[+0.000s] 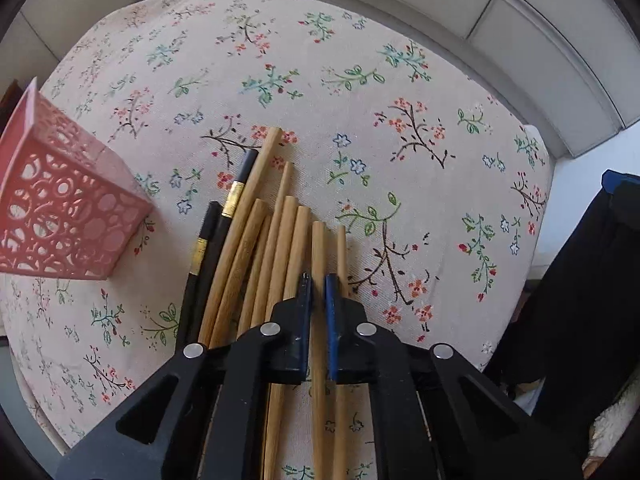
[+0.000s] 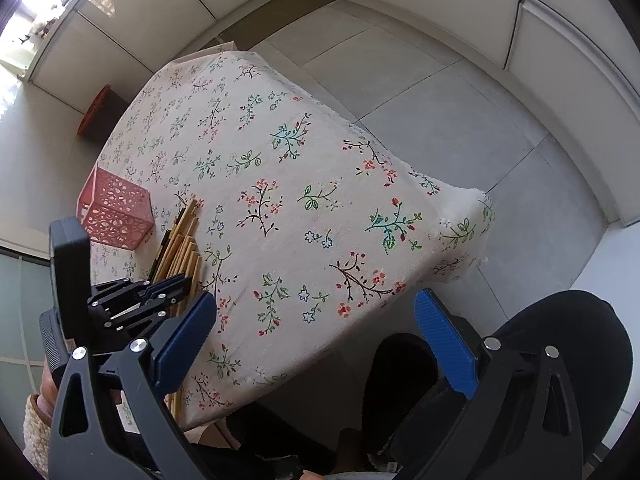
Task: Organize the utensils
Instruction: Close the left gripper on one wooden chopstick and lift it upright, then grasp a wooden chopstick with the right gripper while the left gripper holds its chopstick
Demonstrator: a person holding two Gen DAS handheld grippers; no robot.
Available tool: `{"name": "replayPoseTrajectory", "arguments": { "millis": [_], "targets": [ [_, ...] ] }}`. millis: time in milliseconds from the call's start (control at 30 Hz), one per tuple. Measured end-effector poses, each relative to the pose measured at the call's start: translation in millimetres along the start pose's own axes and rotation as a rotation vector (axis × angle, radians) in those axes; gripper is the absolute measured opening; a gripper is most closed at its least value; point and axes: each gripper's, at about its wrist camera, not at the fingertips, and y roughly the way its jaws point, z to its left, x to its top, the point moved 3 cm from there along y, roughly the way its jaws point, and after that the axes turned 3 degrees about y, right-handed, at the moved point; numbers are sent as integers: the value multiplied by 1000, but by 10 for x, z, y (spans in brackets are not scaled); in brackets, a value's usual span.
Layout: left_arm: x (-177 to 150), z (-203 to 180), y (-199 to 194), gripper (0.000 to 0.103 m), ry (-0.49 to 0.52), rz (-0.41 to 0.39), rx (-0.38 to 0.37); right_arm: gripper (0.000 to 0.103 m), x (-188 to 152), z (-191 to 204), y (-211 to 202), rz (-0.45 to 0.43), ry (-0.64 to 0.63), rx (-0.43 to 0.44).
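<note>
I have the left tool (image 1: 319,286) clamped on one wooden chopstick (image 1: 319,248) from the worktop (image 1: 400,100) pile, right tool (image 2: 316,340) idle and open; next, I'd lift it clear and carry it left to the pink basket (image 1: 60,200).

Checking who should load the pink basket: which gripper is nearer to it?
Left. The left gripper is shut on a chopstick beside the pink basket; the right gripper hovers open, farther off.
</note>
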Motion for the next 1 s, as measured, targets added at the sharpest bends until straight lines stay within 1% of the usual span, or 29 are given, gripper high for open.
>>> {"name": "replayPoseTrajectory", "arguments": {
  "millis": [33,100,200,233,267,300,367,400,433,467,533,600,633,667,733,767,833,867,900,933,1000],
  "targets": [
    [-19,15,-62,6,-14,-38,13,97,-4,69,47,11,-11,-3],
    [-99,71,-254,6,-40,-99,-1,96,-14,226,163,43,-33,2],
    [-178,95,-666,6,-46,-199,15,95,-21,494,387,83,-45,-12],
    [-227,115,-821,6,-52,-231,24,93,-25,591,493,97,-41,-11],
    [-241,132,-901,6,-57,-259,33,87,-32,656,574,116,-33,-21],
    [-277,256,-965,6,-67,-289,40,81,-45,723,682,146,-21,-35],
    [-432,327,-1202,6,-102,-356,52,72,-78,812,873,204,7,-73],
    [-515,377,-1230,6,-122,-384,53,71,-100,854,947,225,8,-96],
    [-663,408,-1284,6,-137,-410,56,71,-112,915,974,210,-7,-139],
    [-730,416,-1364,6,-154,-438,62,71,-113,994,975,181,-24,-159],
    [-854,430,-1507,6,-179,-481,70,69,-135,1140,1021,179,-42,-183],
    [-971,477,-1613,6,-202,-517,70,68,-167,1268,1088,186,-55,-235],
    [-997,487,-1658,6,-211,-532,73,68,-186,1305,1123,189,-57,-265],
    [-1039,501,-1714,6,-221,-548,80,68,-203,1335,1137,173,-56,-295],
    [-1057,533,-1798,6,-234,-572,80,66,-241,1355,1131,135,-25,-313],
    [-1068,546,-1820,6,-246,-585,83,63,-266,1384,1133,124,-18,-317],
    [-1104,586,-1862,6,-268,-600,83,45,-311,1482,1127,102,-37,-315],
    [-1106,617,-1850,6,-273,-602,81,22,-329,1537,1116,94,-55,-314],
    [-1107,620,-1858,6,-279,-603,86,8,-344,1568,1123,96,-60,-315],
    [-1110,619,-1865,6,-284,-604,88,8,-349,1576,1132,96,-53,-309],
    [-1116,623,-1867,6,-297,-610,86,6,-328,1548,1139,90,-10,-242]
  ]
}}
